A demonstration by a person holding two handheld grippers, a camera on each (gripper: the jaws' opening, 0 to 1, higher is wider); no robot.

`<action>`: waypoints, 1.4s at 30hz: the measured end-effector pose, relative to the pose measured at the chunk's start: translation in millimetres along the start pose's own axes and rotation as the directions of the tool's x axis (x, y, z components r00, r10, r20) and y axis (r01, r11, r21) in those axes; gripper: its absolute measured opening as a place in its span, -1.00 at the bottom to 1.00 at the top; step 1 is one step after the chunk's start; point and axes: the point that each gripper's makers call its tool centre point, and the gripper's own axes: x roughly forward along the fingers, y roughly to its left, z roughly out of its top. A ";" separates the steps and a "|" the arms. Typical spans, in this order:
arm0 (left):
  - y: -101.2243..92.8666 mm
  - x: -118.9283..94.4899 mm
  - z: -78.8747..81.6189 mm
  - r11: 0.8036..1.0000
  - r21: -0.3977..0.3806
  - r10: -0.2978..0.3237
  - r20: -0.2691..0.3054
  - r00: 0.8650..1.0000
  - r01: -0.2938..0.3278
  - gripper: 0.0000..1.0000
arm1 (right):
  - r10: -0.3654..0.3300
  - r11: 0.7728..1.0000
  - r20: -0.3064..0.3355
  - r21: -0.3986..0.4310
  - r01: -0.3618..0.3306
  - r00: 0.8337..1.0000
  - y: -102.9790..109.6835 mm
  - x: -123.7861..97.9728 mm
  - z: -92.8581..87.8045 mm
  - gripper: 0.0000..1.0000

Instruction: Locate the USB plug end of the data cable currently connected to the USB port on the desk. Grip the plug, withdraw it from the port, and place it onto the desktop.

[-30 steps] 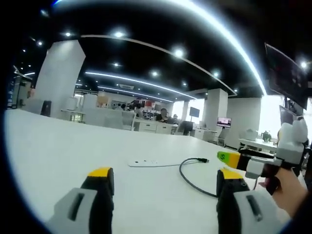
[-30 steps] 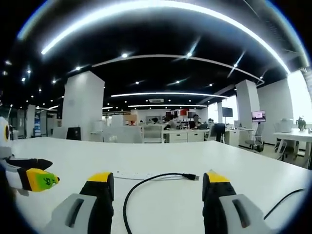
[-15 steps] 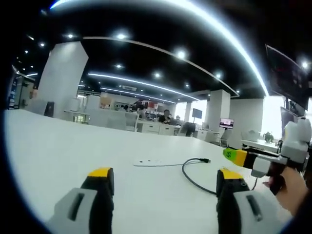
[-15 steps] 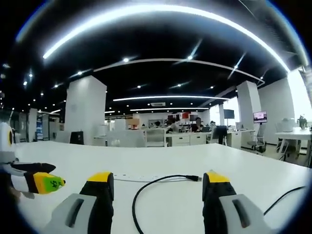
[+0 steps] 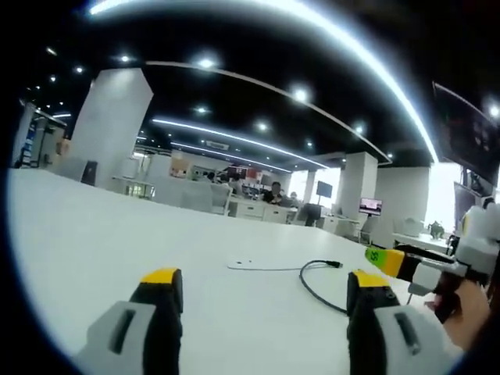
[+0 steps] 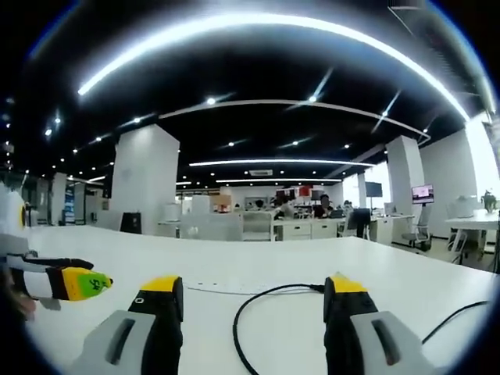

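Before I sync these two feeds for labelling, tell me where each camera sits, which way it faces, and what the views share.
Left gripper view: rides the left tongs, facing across the white desk toward the black cable; own jaws rise open below, the right tongs and a hand enter at right.
Right gripper view: rides the right tongs, facing across the same desk along the cable; own jaws open, the left tongs enter at left.
Shared: desk, cable, office behind.

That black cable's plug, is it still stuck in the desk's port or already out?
Out: in the left gripper view the plug lies on the white desk, apart from the flat port plate.
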 end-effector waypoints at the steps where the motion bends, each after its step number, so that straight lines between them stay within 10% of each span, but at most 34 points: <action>1: 0.8 -1.1 0.7 1.000 -0.002 0.002 0.002 1.000 -0.002 0.73 | 0.001 1.000 0.003 -0.006 -0.001 1.000 2.0 -1.1 1.5 0.48; 42: 73.7 -92.8 29.5 0.969 0.105 0.212 0.100 0.972 -0.223 0.71 | -0.098 0.994 0.006 0.041 0.098 0.995 11.8 -78.7 -0.7 0.48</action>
